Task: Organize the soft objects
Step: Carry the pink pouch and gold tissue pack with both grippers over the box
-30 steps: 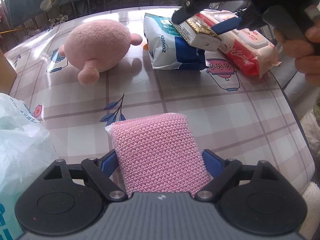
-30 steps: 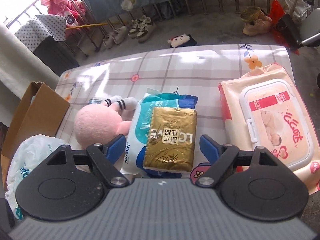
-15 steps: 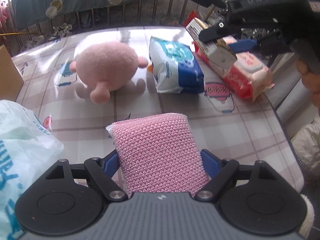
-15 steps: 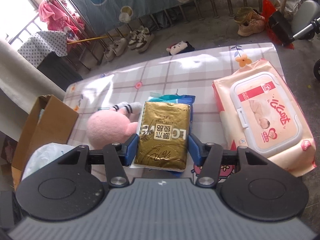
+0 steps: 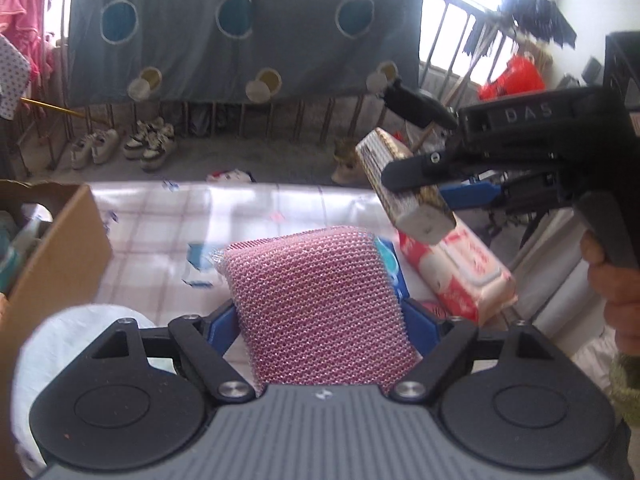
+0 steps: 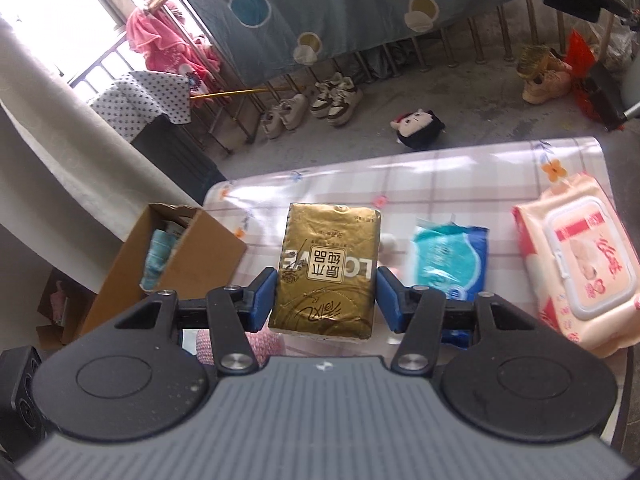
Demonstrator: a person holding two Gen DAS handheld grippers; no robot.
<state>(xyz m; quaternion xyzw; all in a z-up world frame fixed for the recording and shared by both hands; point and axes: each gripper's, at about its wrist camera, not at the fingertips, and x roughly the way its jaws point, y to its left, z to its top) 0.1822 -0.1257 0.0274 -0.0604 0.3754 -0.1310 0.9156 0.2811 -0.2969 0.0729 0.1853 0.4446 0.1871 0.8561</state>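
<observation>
Pink sponge: clamped in left gripper.
Gold tissue pack: squeezed by right gripper.
Risk: soft pack may be dropped short of cardboard box off table's left edge.

Left gripper and right gripper: ribbed grey housing, black round-disc linkage arms, silver screws, blue fingers, "DAS" lettering on black body, fuzzy olive sleeve.

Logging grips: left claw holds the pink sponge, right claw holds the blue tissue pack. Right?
Not quite. The right claw holds the gold pack, as the right wrist view shows; the blue pack lies on the table. The left claw does hold the sponge.
</observation>
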